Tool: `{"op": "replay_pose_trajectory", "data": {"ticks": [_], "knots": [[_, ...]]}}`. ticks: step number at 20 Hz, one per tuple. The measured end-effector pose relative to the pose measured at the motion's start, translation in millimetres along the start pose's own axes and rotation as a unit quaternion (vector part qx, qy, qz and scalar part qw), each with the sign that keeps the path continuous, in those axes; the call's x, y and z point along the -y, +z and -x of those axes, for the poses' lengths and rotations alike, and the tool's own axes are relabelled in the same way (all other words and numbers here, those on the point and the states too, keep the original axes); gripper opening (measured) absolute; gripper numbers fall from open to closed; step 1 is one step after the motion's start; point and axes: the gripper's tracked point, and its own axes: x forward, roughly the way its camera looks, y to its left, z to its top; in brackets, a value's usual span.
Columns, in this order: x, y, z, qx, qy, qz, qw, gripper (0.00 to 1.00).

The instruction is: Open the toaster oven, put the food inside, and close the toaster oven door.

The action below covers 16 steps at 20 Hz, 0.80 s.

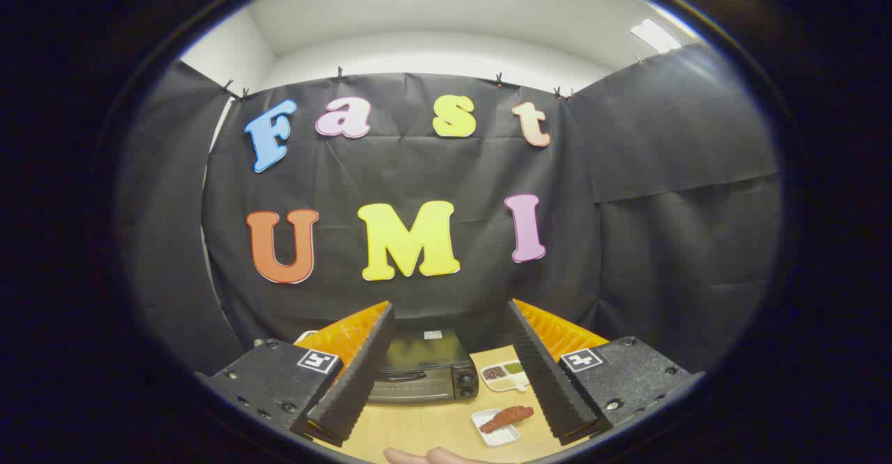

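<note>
A black toaster oven [421, 370] stands on the wooden table [425, 429], its glass door shut and two knobs on its right side. A reddish-brown piece of food [506, 418] lies on a small white rectangular dish [492, 435] in front of the oven's right side. My gripper [449, 352] is held high above the table and stands open, with nothing between its fingers. The oven shows in the gap between the fingers, far beyond them. The food dish lies close to the right finger [547, 380], well below it.
A white divided tray [506, 375] with brown, green and pale portions sits just right of the oven. A person's hand [425, 456] rests on the table's near edge. Black cloth walls close the booth behind and on both sides.
</note>
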Motion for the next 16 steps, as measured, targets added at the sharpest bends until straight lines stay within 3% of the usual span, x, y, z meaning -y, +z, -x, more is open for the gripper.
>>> {"op": "replay_pose_trajectory", "data": {"ticks": [7,16], "knots": [[7.6,-0.7,-4.2,0.005,-0.001,0.005,1.0,1.0],[-22.0,-19.1,-29.4,0.021,0.029,0.023,0.999,1.0]]}}
